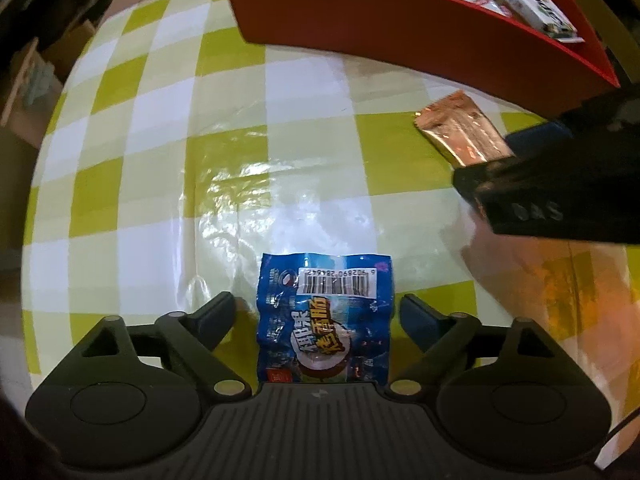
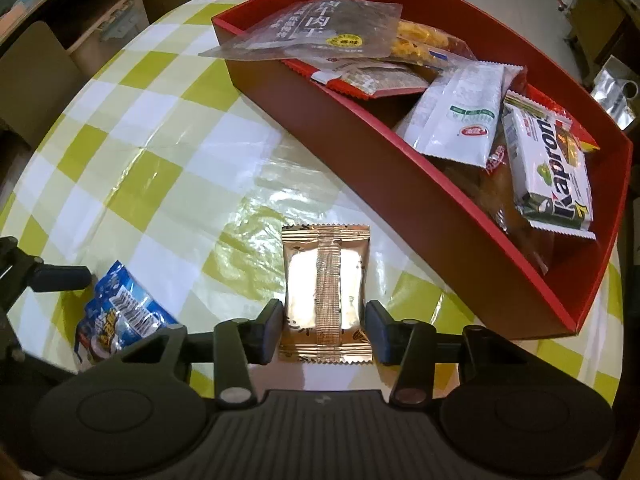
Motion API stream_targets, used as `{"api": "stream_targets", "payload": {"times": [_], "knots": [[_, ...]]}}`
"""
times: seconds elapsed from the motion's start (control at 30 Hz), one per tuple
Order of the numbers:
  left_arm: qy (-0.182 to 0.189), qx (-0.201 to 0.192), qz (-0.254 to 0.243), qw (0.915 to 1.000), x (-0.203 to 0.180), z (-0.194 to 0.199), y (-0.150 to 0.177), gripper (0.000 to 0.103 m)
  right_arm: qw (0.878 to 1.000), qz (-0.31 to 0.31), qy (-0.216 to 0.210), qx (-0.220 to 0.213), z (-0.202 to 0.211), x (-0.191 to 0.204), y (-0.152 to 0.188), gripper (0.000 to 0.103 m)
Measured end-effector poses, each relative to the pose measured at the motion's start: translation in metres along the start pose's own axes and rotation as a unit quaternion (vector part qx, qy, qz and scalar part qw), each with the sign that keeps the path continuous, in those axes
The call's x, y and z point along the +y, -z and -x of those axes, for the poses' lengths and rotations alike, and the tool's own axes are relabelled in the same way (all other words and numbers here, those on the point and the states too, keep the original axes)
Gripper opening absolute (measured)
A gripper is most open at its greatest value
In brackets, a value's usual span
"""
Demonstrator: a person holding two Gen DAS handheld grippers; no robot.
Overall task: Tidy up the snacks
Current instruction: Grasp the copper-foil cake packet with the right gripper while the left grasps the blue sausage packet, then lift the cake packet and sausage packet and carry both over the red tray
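Beside red box (image 2: 400, 184): blue packet (image 2: 116, 316), gold packet (image 2: 325, 280).

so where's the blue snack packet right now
The blue snack packet lies flat on the checked tablecloth between the open left tongs, left of the copper packet.

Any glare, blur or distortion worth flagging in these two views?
Left wrist: fisheye bends the red box; glare on the tablecloth; right gripper blurred. Right wrist: gold packet blown out by reflection; dark edges.
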State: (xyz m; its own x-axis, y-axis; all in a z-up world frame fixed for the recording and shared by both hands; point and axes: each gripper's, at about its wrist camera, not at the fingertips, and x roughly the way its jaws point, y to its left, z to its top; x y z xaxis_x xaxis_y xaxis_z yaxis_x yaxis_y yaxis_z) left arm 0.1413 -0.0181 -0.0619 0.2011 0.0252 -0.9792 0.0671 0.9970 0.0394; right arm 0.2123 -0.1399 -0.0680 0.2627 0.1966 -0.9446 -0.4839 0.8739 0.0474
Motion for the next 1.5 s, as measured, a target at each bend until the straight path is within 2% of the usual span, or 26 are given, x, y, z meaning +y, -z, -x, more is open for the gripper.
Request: {"api": "stream_targets", "payload": {"times": [0.07,0.13,0.43,0.67,0.8,0.87,0.9,0.93,1.07,1.1,1.17,1.2,1.23,1.27,1.5], "knots": [[0.01,0.002,0.009,0.9999,0.005,0.0,-0.001,0.088,1.0,0.001,0.0,0.003,0.001,-0.001,0.001,0.051],[0.009,-0.007,0.002,0.9999,0.006,0.003,-0.001,0.076,1.0,-0.001,-0.001,0.004,0.002,-0.003,0.002,0.051],[0.01,-0.01,-0.013,0.9998,0.002,0.009,0.001,0.076,1.0,-0.001,0.003,0.005,0.014,-0.004,0.021,0.051],[0.013,-0.004,-0.036,0.9993,-0.001,0.003,0.008,0.076,0.999,0.012,0.009,0.031,0.017,0.008,0.054,0.051],[0.01,-0.005,-0.035,0.9993,-0.001,0.0,0.009,0.077,1.0,-0.008,0.017,0.024,0.019,0.001,0.049,0.06],[0.007,-0.005,-0.032,0.9995,0.0,-0.001,0.008,0.08,1.0,-0.005,0.017,0.011,0.02,0.001,0.042,0.069],[0.004,-0.006,-0.03,0.9995,0.0,-0.002,0.007,0.082,1.0,0.0,0.016,0.009,0.019,0.001,0.04,0.081],[0.003,-0.006,-0.03,0.9995,0.0,-0.002,0.007,0.085,1.0,0.006,0.016,0.011,0.016,0.0,0.038,0.084],[-0.001,-0.005,-0.036,0.9993,-0.003,-0.004,0.006,0.087,1.0,0.009,0.015,0.024,0.009,0.002,0.04,0.079],[0.0,-0.007,-0.038,0.9993,-0.004,-0.004,0.006,0.086,1.0,0.01,0.013,0.026,0.01,0.001,0.042,0.073],[0.012,-0.004,-0.034,0.9993,-0.004,-0.003,0.005,0.08,1.0,0.008,0.015,0.021,0.013,0.0,0.047,0.068],[0.016,-0.003,-0.033,0.9993,-0.004,-0.002,0.004,0.077,1.0,0.007,0.016,0.02,0.015,-0.002,0.051,0.062],[0.016,-0.004,-0.034,0.9993,-0.004,-0.002,0.004,0.076,1.0,0.004,0.017,0.019,0.017,-0.003,0.053,0.055],[0.013,-0.005,-0.038,0.9992,-0.005,-0.002,0.004,0.076,1.0,0.001,0.016,0.018,0.019,-0.004,0.056,0.053],[-0.026,-0.038,-0.063,0.997,-0.017,0.01,0.011,0.076,1.0,-0.004,0.022,0.01,0.03,0.0,0.063,0.048]]}}
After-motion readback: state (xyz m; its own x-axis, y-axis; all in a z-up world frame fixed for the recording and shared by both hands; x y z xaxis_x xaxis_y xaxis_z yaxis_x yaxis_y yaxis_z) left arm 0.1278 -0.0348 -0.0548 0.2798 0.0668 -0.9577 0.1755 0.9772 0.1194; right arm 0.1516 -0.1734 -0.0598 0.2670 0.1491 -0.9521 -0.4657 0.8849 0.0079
